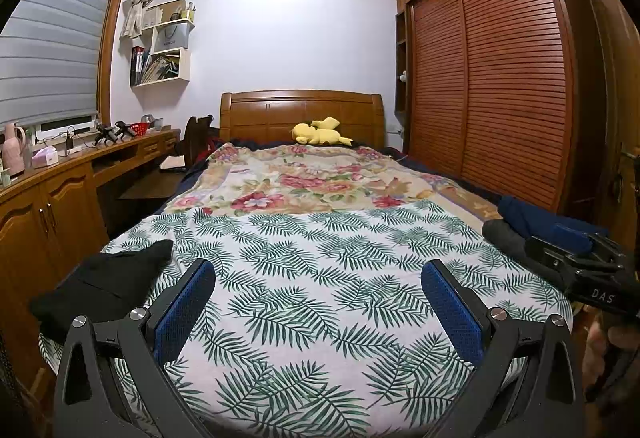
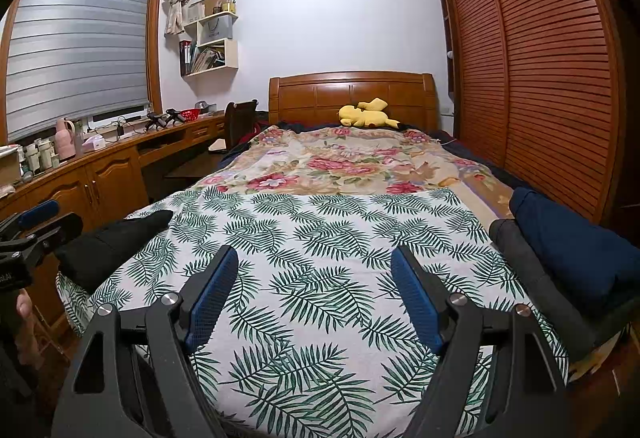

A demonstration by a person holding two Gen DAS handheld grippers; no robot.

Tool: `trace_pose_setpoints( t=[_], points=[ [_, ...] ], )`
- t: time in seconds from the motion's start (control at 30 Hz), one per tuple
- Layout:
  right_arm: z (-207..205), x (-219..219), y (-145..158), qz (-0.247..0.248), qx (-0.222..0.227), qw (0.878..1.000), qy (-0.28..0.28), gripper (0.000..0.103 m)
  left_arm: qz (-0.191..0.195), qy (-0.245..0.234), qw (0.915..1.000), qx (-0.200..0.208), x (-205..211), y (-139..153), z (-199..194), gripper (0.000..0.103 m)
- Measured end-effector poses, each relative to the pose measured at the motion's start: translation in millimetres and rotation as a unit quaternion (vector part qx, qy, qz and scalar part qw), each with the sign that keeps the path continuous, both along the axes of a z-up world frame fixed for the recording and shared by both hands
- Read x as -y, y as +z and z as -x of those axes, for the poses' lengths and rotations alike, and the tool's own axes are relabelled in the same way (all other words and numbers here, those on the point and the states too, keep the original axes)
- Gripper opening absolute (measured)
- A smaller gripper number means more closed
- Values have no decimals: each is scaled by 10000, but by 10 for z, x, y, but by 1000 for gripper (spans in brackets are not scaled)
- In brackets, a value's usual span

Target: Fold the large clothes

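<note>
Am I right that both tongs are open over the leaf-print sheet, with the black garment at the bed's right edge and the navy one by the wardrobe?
Not quite. The black garment lies at the bed's left edge, on the desk side, as the left wrist view shows. The rest holds: left tongs and right tongs are open over the leaf-print sheet, and the navy garment lies by the wardrobe.

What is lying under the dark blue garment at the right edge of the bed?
Under the dark blue garment lies a dark grey garment, its near edge showing. Both rest on the leaf-print sheet. Anything further beneath is covered.
</note>
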State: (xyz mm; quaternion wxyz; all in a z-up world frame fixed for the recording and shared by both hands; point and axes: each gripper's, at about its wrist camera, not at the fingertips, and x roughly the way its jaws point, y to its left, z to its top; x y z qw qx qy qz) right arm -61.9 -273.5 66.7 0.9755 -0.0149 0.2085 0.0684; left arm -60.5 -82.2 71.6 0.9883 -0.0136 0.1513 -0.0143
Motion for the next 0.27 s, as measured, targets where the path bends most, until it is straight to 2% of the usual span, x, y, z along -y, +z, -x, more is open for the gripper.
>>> trace_pose_setpoints(
  t=[0.27],
  points=[
    [-5,12,-6,-3,-4,10000,0,79,2,-3,10000,0,3,-4,3,102]
  ],
)
